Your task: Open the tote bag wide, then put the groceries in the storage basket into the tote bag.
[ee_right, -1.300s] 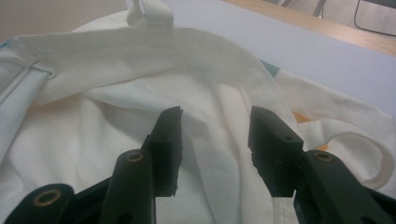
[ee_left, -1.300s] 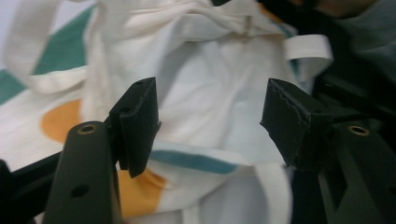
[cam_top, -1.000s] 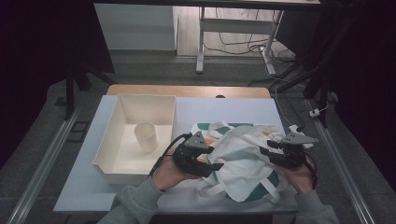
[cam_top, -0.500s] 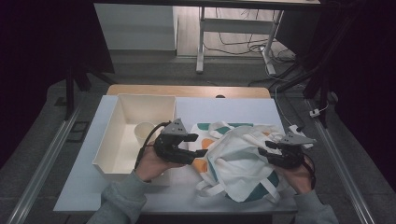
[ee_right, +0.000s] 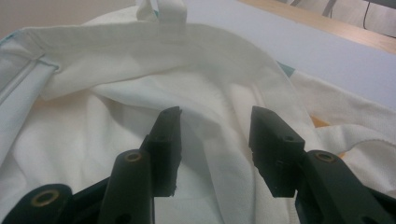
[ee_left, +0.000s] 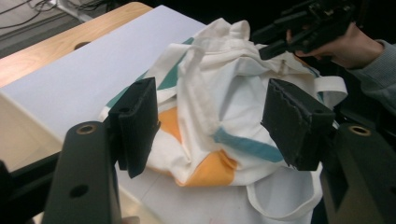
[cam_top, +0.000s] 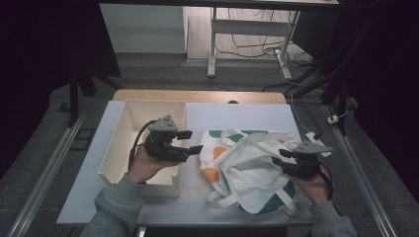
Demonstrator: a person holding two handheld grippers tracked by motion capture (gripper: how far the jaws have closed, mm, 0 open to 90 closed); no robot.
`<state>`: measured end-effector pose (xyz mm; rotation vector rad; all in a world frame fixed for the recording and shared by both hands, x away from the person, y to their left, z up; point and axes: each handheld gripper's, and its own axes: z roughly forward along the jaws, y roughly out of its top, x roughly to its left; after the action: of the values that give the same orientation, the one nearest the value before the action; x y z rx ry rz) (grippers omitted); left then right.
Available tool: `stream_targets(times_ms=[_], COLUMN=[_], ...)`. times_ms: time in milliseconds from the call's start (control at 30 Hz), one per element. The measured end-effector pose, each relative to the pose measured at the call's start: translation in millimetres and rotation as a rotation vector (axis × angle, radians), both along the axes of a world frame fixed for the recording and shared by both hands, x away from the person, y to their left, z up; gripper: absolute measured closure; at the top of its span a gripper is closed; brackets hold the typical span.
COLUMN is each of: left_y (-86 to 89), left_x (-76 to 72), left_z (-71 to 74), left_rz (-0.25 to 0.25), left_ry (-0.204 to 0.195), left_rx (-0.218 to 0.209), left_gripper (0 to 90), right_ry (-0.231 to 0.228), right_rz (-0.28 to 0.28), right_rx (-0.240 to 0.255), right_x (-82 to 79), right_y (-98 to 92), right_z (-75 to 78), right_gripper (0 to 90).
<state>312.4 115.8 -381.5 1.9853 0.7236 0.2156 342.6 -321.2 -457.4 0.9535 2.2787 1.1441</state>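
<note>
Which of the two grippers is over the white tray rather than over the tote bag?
The left gripper, held above the white tray's right wall. The right gripper sits over the tote bag.

Two grey-sleeved forearms enter from the bottom of the frame. The left gripper [cam_top: 191, 142], left of centre, points right with its jaws apart and nothing between them. The right gripper [cam_top: 275, 161], at lower right, points left, jaws parted.

We see the tote bag [cam_top: 252, 170] lying on the surface [cam_top: 237, 116], right of the open box [cam_top: 129, 129]. Our left tongs [cam_top: 190, 142] hover over the box's right wall; our right tongs [cam_top: 277, 164] sit at the bag's right side.
</note>
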Motion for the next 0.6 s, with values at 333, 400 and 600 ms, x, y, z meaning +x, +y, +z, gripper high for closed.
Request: stream_targets(times_ms=[333, 400, 600], left_y=[18.6, 22.6, 34.2], left_x=[9.0, 11.3, 18.8], left_z=[1.2, 0.2, -4.6], left_rz=[0.078, 0.106, 0.155], left_ry=[0.000, -0.003, 0.012], left_rx=[0.017, 0.032, 0.044], left_gripper=[33.1, 31.9, 30.5], right_ry=[0.005, 0.005, 0.004], right_rz=[-0.001, -0.003, -0.006], right_rx=[-0.002, -0.003, -0.006], right_x=[-2.2, -2.3, -3.2], right_y=[-1.4, -2.0, -2.7], right_z=[-2.1, -2.4, -1.8], right_gripper=[53.7, 53.5, 53.5])
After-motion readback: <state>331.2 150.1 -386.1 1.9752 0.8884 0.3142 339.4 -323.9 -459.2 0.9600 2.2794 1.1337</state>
